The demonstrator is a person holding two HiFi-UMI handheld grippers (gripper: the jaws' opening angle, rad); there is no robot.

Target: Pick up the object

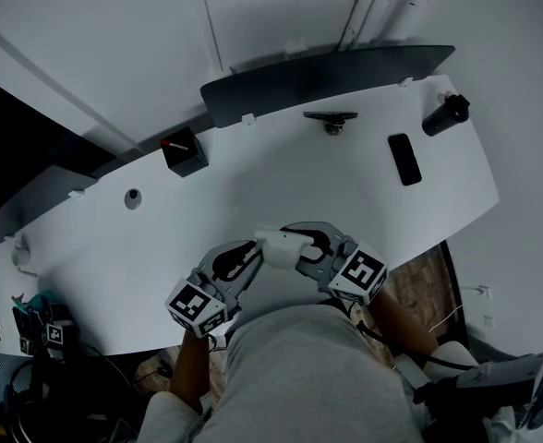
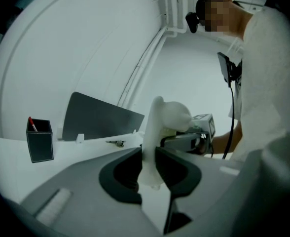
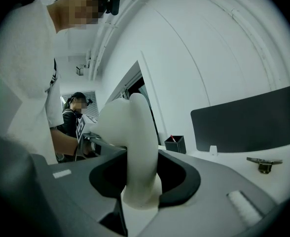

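Note:
A white, smooth, curved object (image 1: pixel 283 245) is held just above the white table (image 1: pixel 281 178) near its front edge, in front of the person's body. My left gripper (image 1: pixel 246 260) grips its left end and my right gripper (image 1: pixel 314 246) its right end. In the left gripper view the object (image 2: pixel 154 137) stands between the dark pads of my left gripper (image 2: pixel 149 169), and both pads press on it. In the right gripper view the thicker end of the object (image 3: pixel 135 147) fills the gap of my right gripper (image 3: pixel 141 177), touching both pads.
A black pen holder (image 1: pixel 184 151) with a red pen stands at the back left. A dark panel (image 1: pixel 327 77) lines the far edge, with a small metal clip (image 1: pixel 331 120) before it. A black phone (image 1: pixel 404 159) and a black cylinder (image 1: pixel 446 113) lie at the right.

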